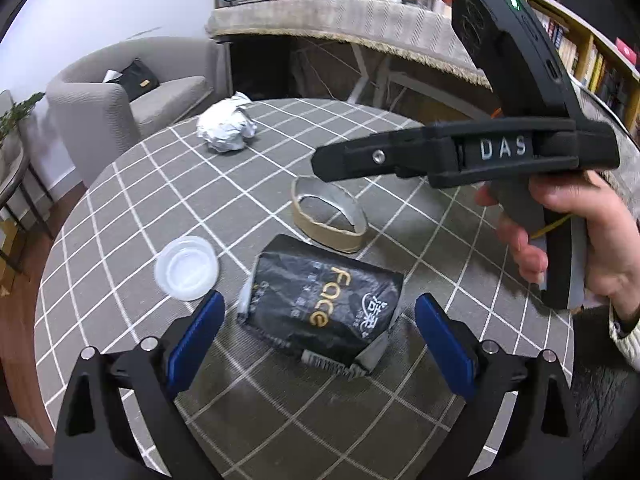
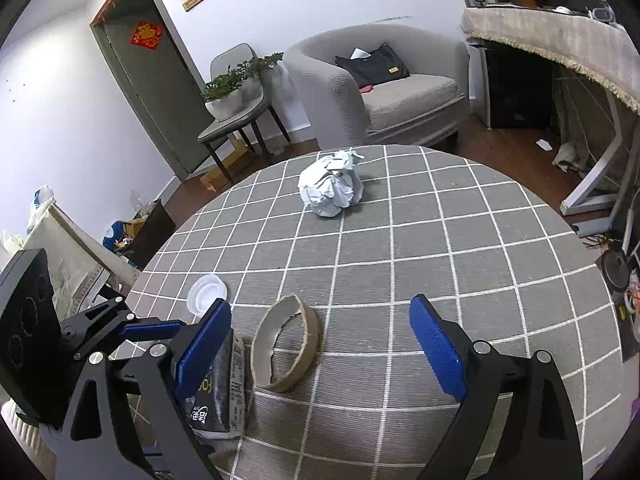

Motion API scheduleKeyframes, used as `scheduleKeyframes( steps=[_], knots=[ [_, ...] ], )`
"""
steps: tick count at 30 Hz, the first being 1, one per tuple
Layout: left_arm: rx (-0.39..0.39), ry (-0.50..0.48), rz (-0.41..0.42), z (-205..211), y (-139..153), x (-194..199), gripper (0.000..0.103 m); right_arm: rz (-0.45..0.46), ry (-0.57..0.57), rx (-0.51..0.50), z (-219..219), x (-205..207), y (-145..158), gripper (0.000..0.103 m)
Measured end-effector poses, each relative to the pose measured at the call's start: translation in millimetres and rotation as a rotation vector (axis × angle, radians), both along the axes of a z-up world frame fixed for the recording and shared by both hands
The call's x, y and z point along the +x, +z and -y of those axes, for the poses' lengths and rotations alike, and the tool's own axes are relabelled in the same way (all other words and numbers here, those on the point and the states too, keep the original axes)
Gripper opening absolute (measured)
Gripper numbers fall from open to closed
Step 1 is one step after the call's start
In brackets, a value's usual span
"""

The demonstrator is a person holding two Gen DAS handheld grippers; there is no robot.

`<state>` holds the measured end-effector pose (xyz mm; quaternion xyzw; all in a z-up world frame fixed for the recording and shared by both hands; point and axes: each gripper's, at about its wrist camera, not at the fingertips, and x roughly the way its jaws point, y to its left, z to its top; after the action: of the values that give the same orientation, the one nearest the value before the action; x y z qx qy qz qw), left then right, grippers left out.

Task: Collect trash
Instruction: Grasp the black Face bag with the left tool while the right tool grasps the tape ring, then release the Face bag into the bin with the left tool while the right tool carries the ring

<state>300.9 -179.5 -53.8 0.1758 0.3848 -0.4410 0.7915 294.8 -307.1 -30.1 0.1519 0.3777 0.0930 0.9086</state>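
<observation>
Here, in the left wrist view, the left gripper has its blue pads wide apart and holds nothing. The black tissue packet lies on the checked tablecloth right between the two pads, but they do not press on it. Beyond the packet lies the cardboard tape ring, close to it. A clear plastic lid sits just outside the left pad, and a crumpled paper ball is far at the table's back edge. A hand carries the other tool across the right side of this view.

In the right wrist view, the right gripper is also empty, with its jaws standing wide. The cardboard ring is on the cloth between its fingers, nearer the left one, not touched. The packet lies under the left finger, and the lid is just behind it. The paper ball is well apart, further up the table.

I think the danger is crowding. Both tools aim at neighbouring pieces, so they may knock each other. The packet is soft and may slip out, and the ring may squash or roll away.
</observation>
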Motion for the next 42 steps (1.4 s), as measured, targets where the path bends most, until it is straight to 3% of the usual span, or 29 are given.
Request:
scheduleKeyframes(
  steps=[8, 9, 10, 15, 26, 30, 35, 40, 42],
  knots=[
    [0.014, -0.007, -0.029, 7, -6, 2, 0.096, -0.007, 0.004, 0.007, 5, 1, -1, 0.092],
    [0.006, -0.007, -0.033, 6, -6, 1, 0.094, -0.006, 0.005, 0.009, 5, 1, -2, 0.092],
    [0.007, -0.005, -0.024, 6, -5, 0, 0.084, -0.006, 0.005, 0.010, 5, 1, -2, 0.092],
    [0.003, 0.009, -0.016, 0, -4, -7, 0.081, -0.008, 0.010, 0.010, 1, 5, -2, 0.092],
    [-0.057, 0.210, 0.036, -43, 21, -18, 0.080, -0.021, 0.060, -0.065, -26, 6, -2, 0.091],
    [-0.065, 0.293, 0.055, -55, 31, -19, 0.080, -0.042, 0.084, -0.091, -38, 7, -2, 0.077],
    [-0.098, 0.382, 0.076, -69, 46, -30, 0.080, -0.073, 0.079, -0.161, -49, 7, -5, 0.068],
    [-0.132, 0.523, 0.081, -94, 56, -37, 0.080, -0.088, 0.071, -0.248, -56, 5, -12, 0.045],
    [-0.152, 0.569, 0.073, -106, 58, -36, 0.080, -0.082, 0.064, -0.256, -56, 6, -12, 0.041]
  ],
)
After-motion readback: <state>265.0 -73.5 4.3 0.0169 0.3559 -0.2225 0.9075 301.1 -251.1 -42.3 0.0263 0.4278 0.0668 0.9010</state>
